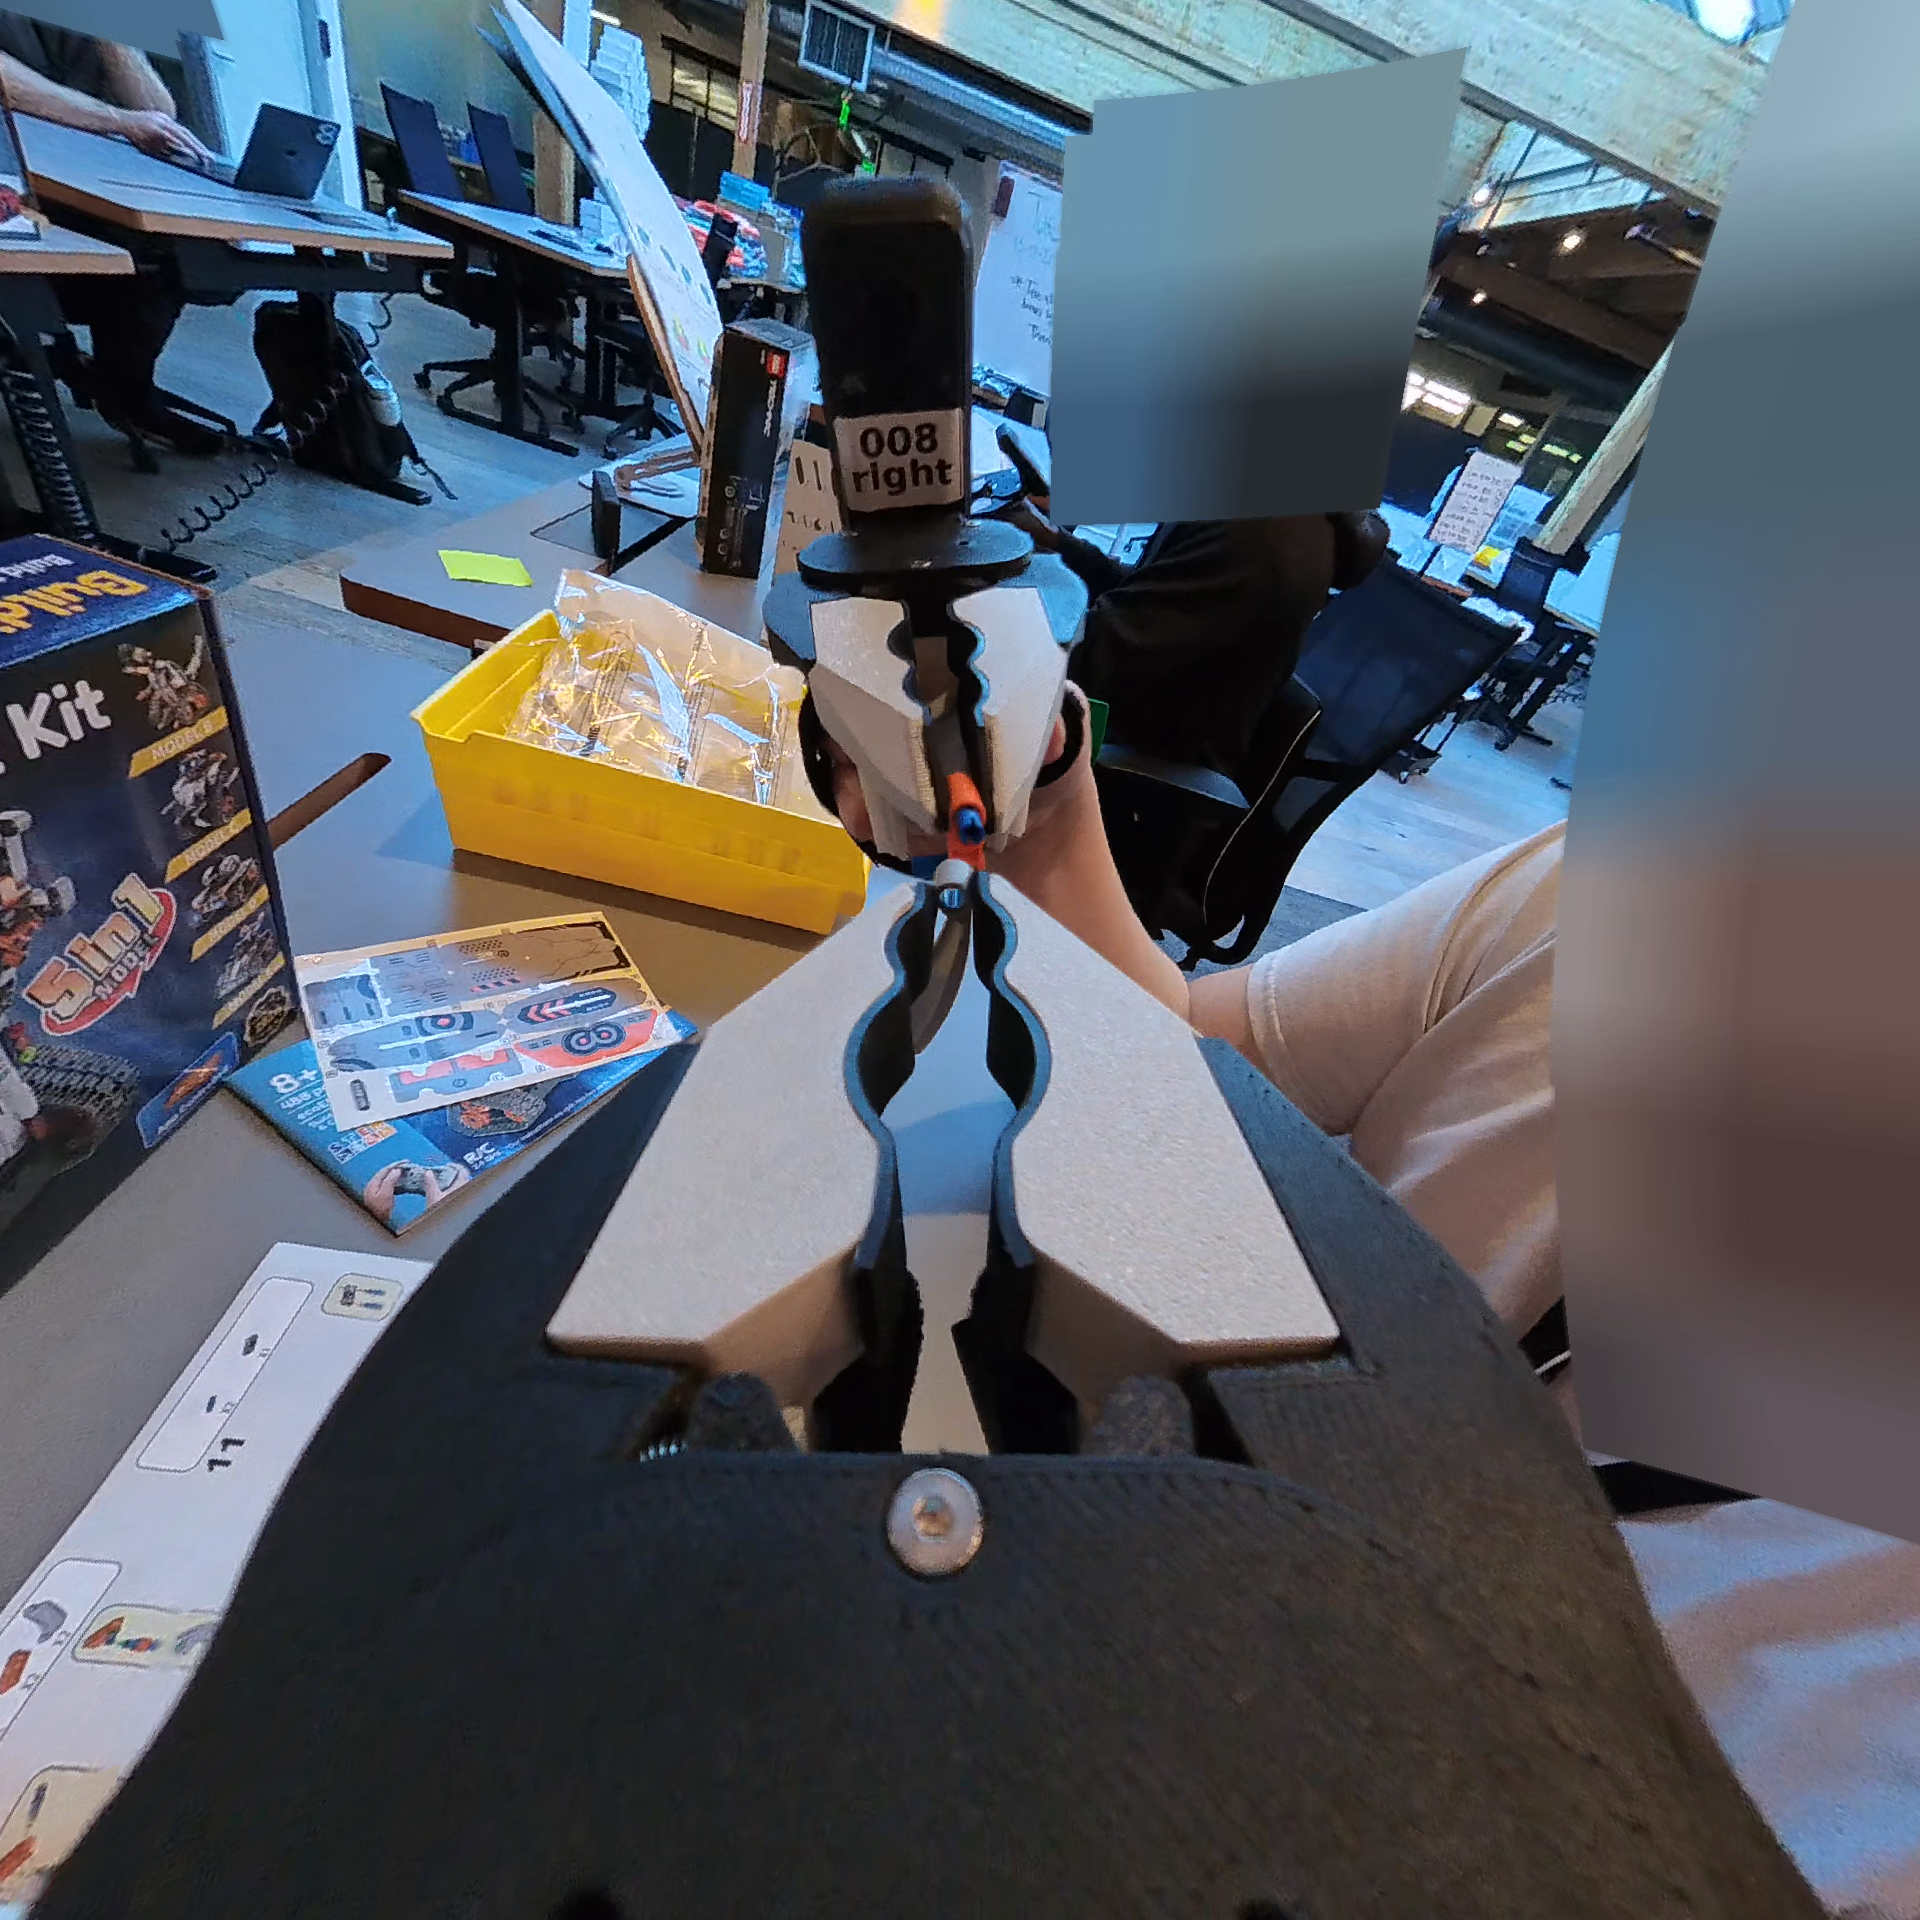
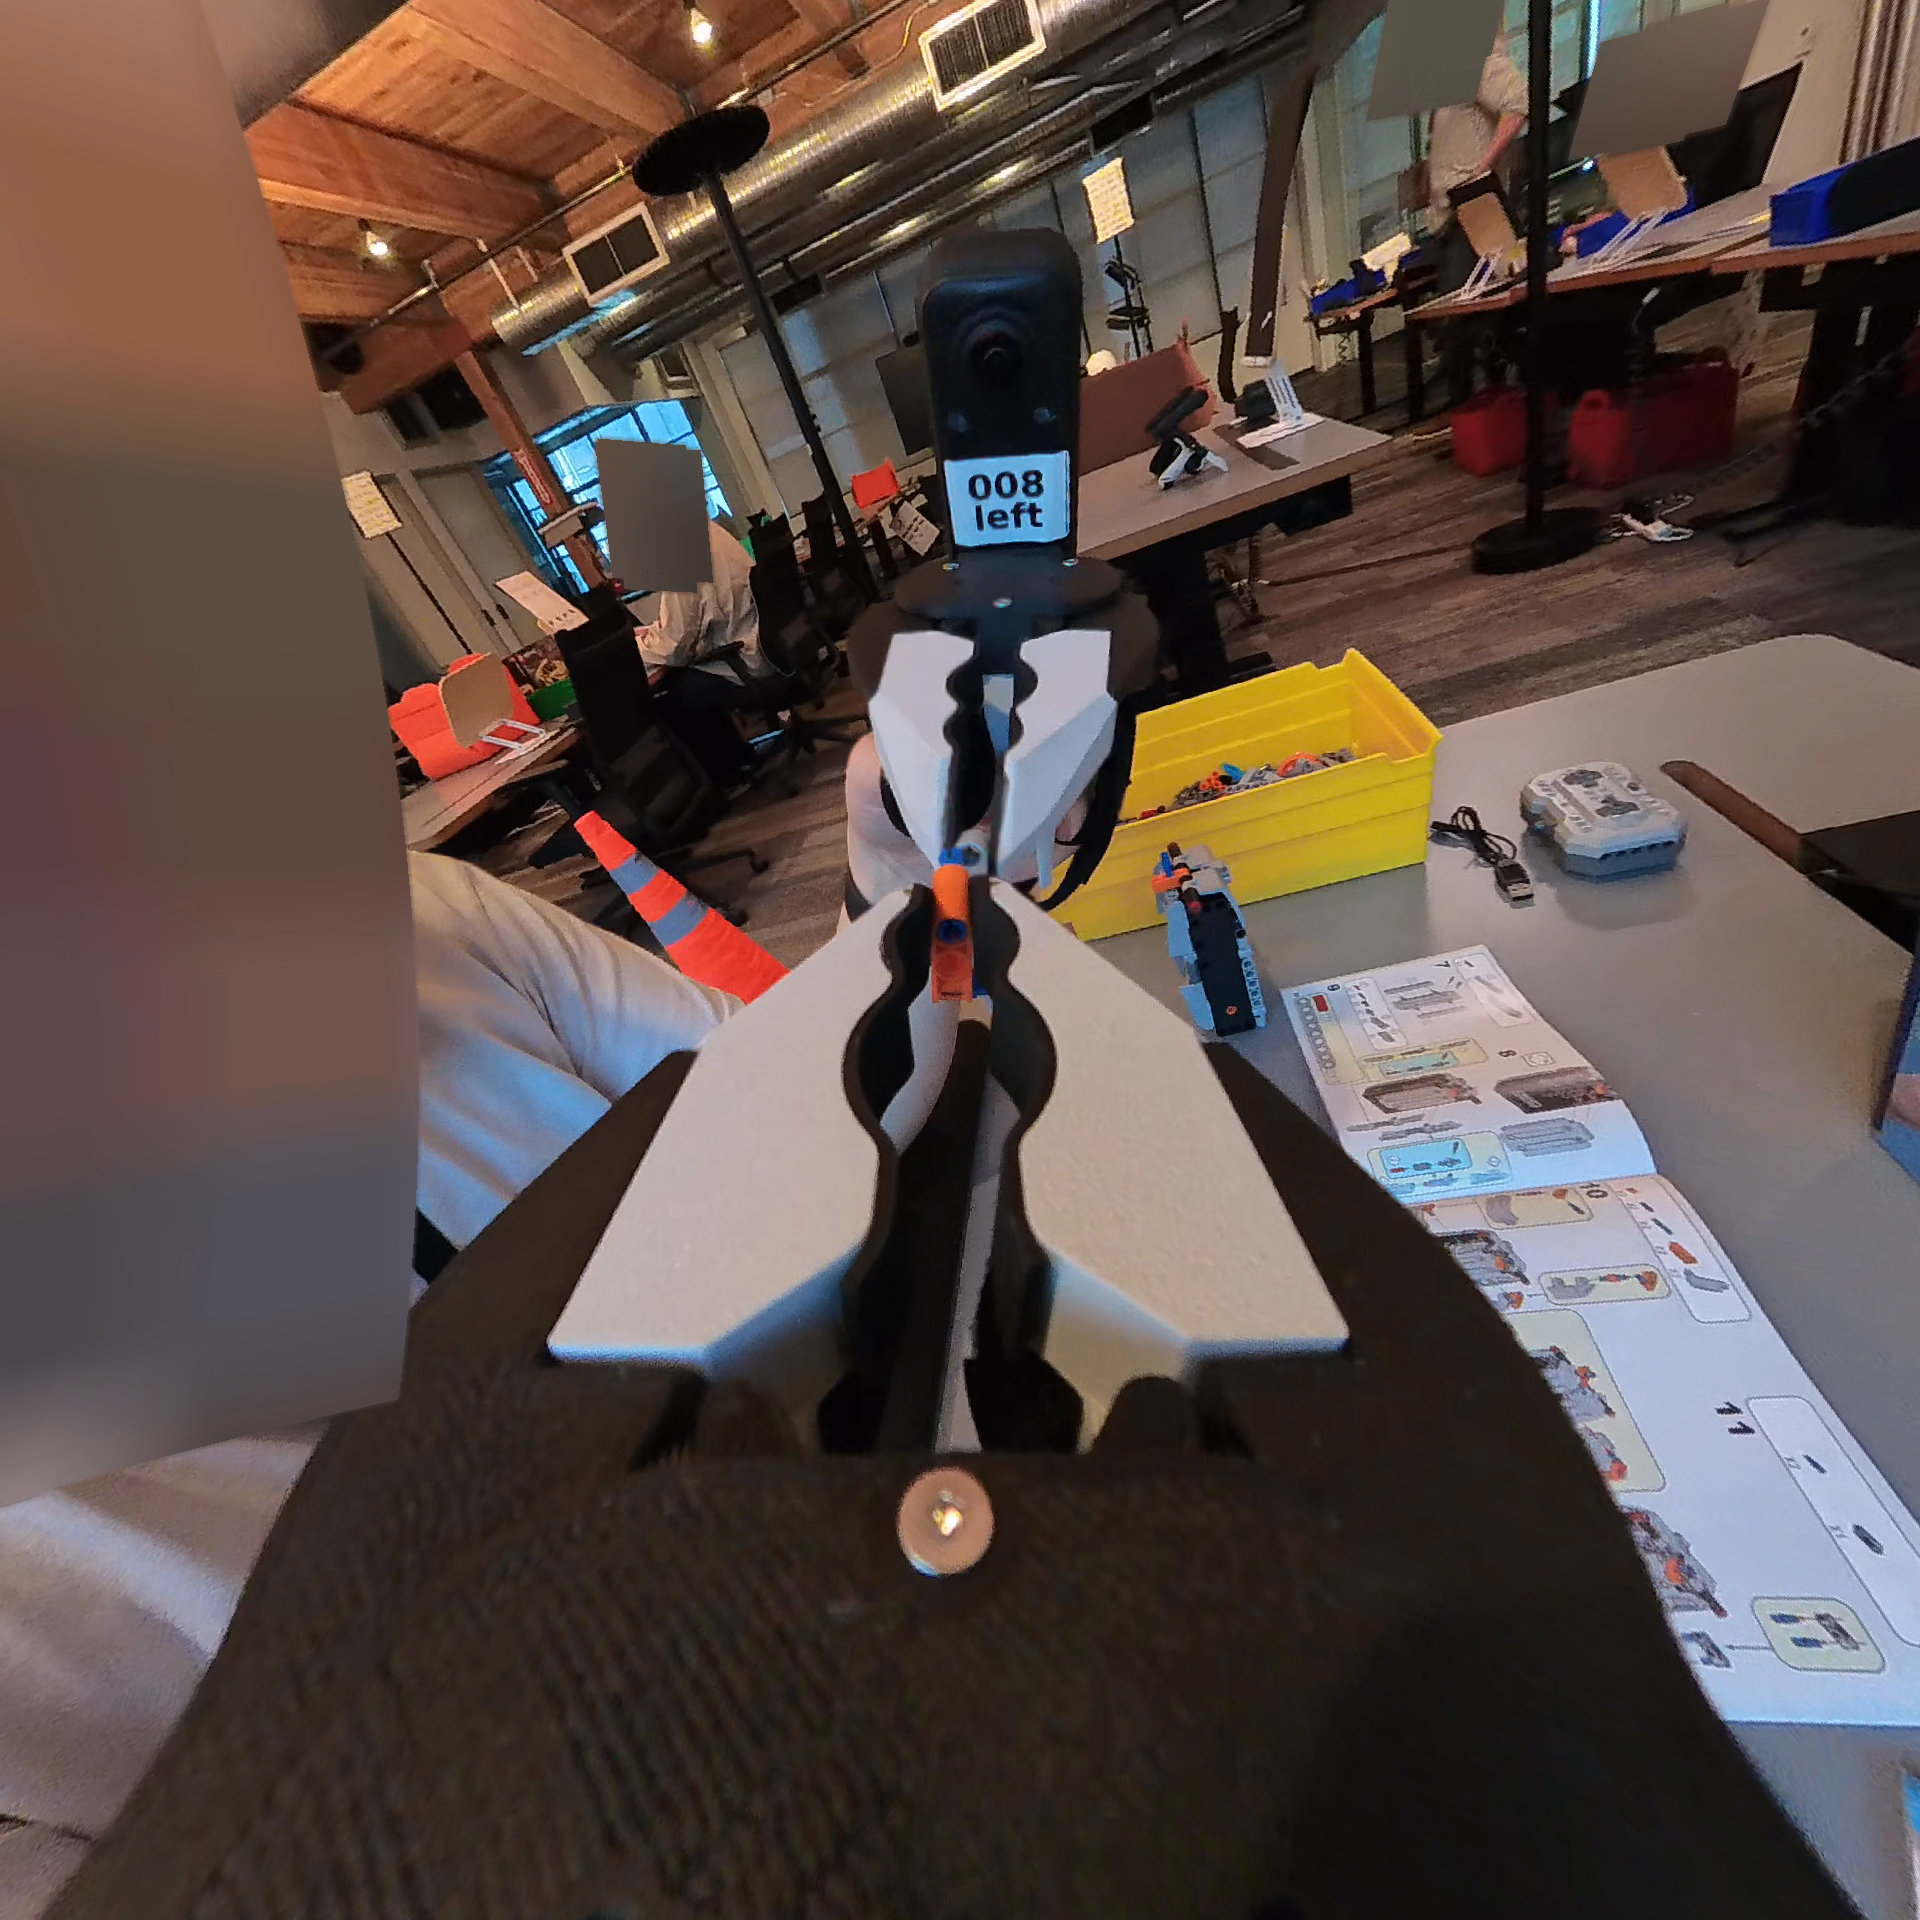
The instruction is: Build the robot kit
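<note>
My two grippers face each other tip to tip in the air, near the table edge. My left gripper point(image 1: 948, 896) is shut on a small light grey piece point(image 1: 950, 871) with a round hole, pinched at its tips. My right gripper point(image 2: 956, 906) is shut on a small orange piece point(image 2: 950, 956) with a blue pin in it. The two pieces meet or nearly meet end to end. The right gripper also shows in the left wrist view point(image 1: 961, 831), and the left gripper in the right wrist view point(image 2: 971, 844). A hand holds each gripper behind its fingers.
On the grey table there are a yellow bin point(image 1: 644, 831) of clear bags, a kit box point(image 1: 125, 831), a sticker sheet point(image 1: 478, 997), an open instruction booklet point(image 2: 1558, 1247), a second yellow bin point(image 2: 1278, 842) of loose parts, a part-built model point(image 2: 1210, 956), a grey battery box point(image 2: 1600, 816) and a cable point(image 2: 1486, 847). My left and right fingertips are right by each other.
</note>
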Motion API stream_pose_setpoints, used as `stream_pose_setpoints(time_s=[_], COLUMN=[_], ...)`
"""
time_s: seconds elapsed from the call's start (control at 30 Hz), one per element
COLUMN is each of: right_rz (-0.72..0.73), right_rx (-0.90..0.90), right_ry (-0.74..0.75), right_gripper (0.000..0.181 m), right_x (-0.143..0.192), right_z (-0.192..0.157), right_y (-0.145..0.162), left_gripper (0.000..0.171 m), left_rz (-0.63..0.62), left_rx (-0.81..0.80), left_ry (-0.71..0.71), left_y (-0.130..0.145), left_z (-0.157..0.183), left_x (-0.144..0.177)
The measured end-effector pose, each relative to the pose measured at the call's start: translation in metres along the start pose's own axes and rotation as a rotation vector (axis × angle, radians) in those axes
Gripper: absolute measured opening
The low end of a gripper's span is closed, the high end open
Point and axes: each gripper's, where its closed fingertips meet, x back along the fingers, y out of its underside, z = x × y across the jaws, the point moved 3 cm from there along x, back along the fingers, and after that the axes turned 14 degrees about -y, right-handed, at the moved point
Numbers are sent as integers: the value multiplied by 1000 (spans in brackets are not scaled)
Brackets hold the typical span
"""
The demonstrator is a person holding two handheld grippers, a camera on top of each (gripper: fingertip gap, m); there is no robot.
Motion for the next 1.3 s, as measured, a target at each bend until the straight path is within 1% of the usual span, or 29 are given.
stream_pose_setpoints(time_s=[0.17, 0.23, 0.37, 0.63, 0.77, 0.87, 0.93, 1.03, 1.2, 1.3], right_rz=[-38, -57, -77, -116, -132, -158, -177, -212, -350, -382], right_rx=[23, 33, 36, 28, 2, 10, 17, 67, 193, 195], right_ry=[30, 65, 67, 118, 134, 167, 167, 194, 257, 257], right_gripper=[6, 6, 6, 6, 6, 6, 6, 6, 6, 6], right_x=[-4, -4, -4, -1, 1, 1, 1, 0, -3, -4], right_z=[-6, -4, -7, -1, 5, 10, 11, 9, 1, -2], right_y=[2, 3, 5, 11, 15, 18, 20, 20, 27, 30], left_gripper=[4, 5, 5, 5, 5, 5, 5, 5, 5, 5], left_rz=[3, -4, -6, -37, -70, -91, -104, -111, -164, -192], left_rx=[-30, -35, -47, -61, -112, -151, -165, -196, -312, -361], left_ry=[-5, 5, 14, -12, -58, -105, -112, -126, -141, -147], left_y=[-1, 1, 1, 7, 12, 15, 17, 18, 25, 29], left_z=[5, 8, 10, 2, -3, -7, -7, -5, 3, 7], left_x=[-1, -2, -3, -8, -10, -11, -10, -10, -11, -12])
